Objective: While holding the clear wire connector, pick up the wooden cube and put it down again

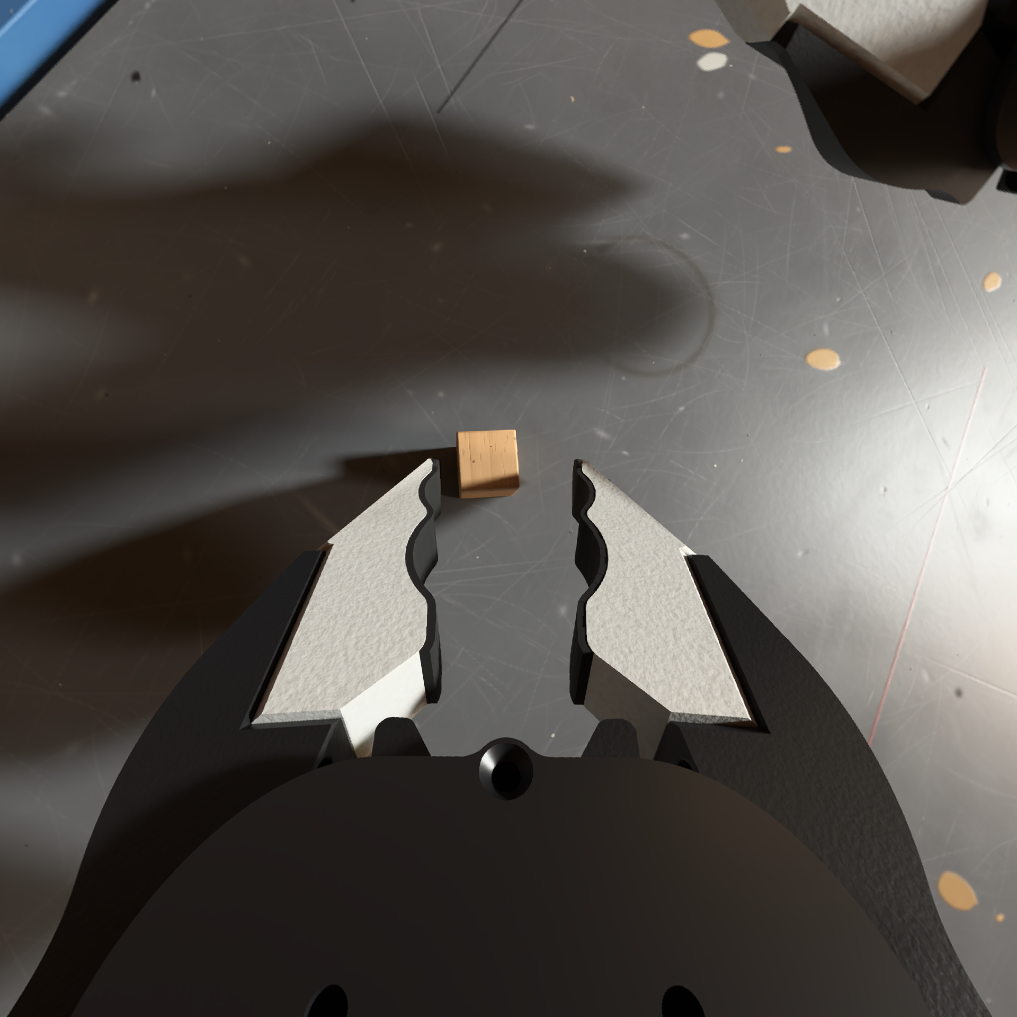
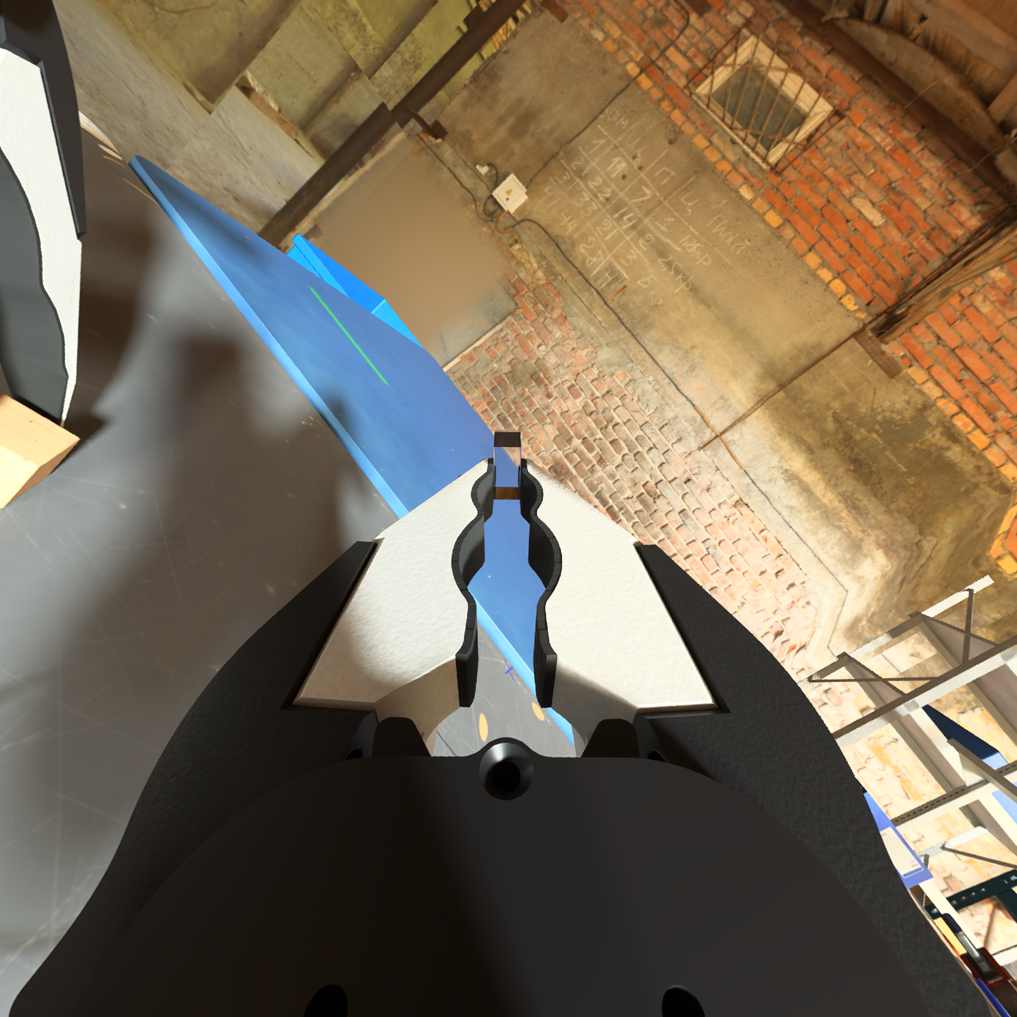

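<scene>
Wooden cube (image 1: 487,464) sits on grey table (image 1: 770,495) just past the open, empty left gripper (image 1: 506,479), nearest its left fingertip; likely light, rigid, best pinched across opposite flat faces; right gripper (image 2: 506,468) is clamped on clear wire connector (image 2: 507,465).

The left gripper (image 1: 506,468) hangs with jaws apart over the scratched grey table (image 1: 770,495). The wooden cube (image 1: 487,463) rests just beside its left fingertip.

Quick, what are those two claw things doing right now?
Left gripper: open, empty, the small wooden cube on the table just ahead.
Right gripper: closed on the small clear wire connector.
</scene>
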